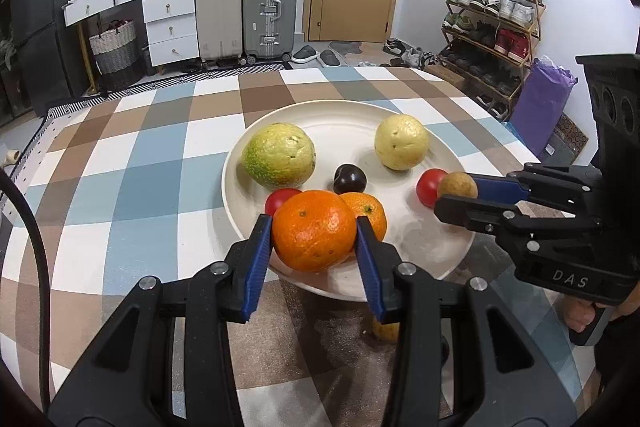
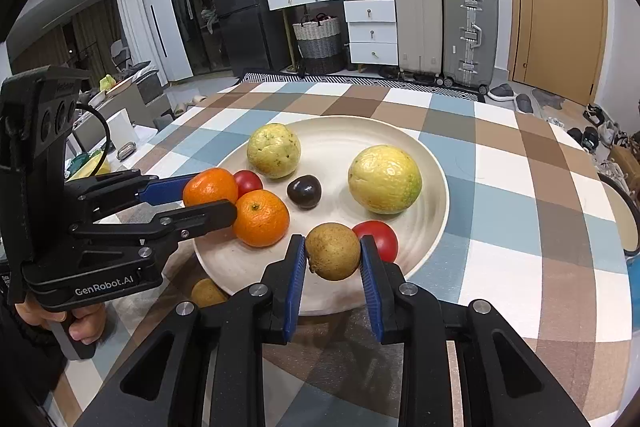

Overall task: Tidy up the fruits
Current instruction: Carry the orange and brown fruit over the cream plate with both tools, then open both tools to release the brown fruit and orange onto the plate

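Spreading under everything is the checked tabletop (image 1: pixel 132 187), and on it, toward the middle, sits a wide cream plate (image 1: pixel 344 123) that gathers the fruit in 1 place. On the plate's far half lie 2 big yellow-green fruits (image 1: pixel 279 155), well apart, likely given room because they are bulky.

Next in size, the left gripper (image 1: pixel 314 227) is clamped on an orange (image 1: pixel 314 231) at the plate's near rim, blue pads pressing both sides; whether the orange rests on the plate or hangs just above it I cannot tell. A second orange (image 2: pixel 261 218) sits touching it, so like seems to be going beside like.

The right gripper (image 2: pixel 333 253) is clamped on a small brown fruit (image 2: pixel 333 251) over the near rim on the other side, just beside a red tomato (image 2: pixel 380 237). Another tomato (image 2: pixel 248 183) sits by the oranges, and a dark plum (image 2: pixel 305 191) lies alone near the plate's middle.

1 more small brown fruit (image 2: pixel 207 293) lies on the tabletop just off the near rim, so the sorting looks unfinished.
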Available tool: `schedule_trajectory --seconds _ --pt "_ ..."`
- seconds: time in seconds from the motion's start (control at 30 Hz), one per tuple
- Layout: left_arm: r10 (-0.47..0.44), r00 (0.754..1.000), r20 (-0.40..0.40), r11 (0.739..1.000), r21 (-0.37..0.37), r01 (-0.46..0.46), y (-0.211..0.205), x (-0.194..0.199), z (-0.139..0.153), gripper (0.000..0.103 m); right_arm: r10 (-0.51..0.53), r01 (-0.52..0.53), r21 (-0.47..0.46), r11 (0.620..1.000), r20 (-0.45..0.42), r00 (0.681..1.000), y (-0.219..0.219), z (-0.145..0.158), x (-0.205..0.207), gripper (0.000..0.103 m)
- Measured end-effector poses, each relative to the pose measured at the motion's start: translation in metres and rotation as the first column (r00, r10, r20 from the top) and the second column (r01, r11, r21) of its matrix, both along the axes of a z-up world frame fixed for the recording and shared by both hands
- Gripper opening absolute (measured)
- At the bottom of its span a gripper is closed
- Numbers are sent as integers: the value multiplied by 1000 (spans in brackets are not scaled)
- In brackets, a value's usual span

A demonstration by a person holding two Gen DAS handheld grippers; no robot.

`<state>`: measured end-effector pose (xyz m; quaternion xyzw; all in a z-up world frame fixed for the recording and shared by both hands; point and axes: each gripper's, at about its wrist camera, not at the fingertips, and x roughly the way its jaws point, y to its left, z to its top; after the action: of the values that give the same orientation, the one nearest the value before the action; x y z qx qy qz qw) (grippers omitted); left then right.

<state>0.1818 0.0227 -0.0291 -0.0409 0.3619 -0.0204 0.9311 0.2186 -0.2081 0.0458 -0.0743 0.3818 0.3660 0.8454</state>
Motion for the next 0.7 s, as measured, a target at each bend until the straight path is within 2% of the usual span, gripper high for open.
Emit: schedule_trajectory --seconds 0.4,0.5,0.63,0.7 --pt "28 1000 12 1000 2 -28 8 -4 3 38 16 -15 -18 1000 18 1000 4 -1 -5 28" --pt "35 999 18 999 -5 -34 10 -6 4 38 13 -13 -10 1000 26 1000 2 0 -6 35" --pt "36 999 30 999 -10 -36 9 -10 8 38 12 -12 -8 1000 45 999 0 2 -8 36" --pt "25 999 33 1000 -15 -25 6 -11 9 38 5 -5 -7 1000 55 998 -3 4 -9 44"
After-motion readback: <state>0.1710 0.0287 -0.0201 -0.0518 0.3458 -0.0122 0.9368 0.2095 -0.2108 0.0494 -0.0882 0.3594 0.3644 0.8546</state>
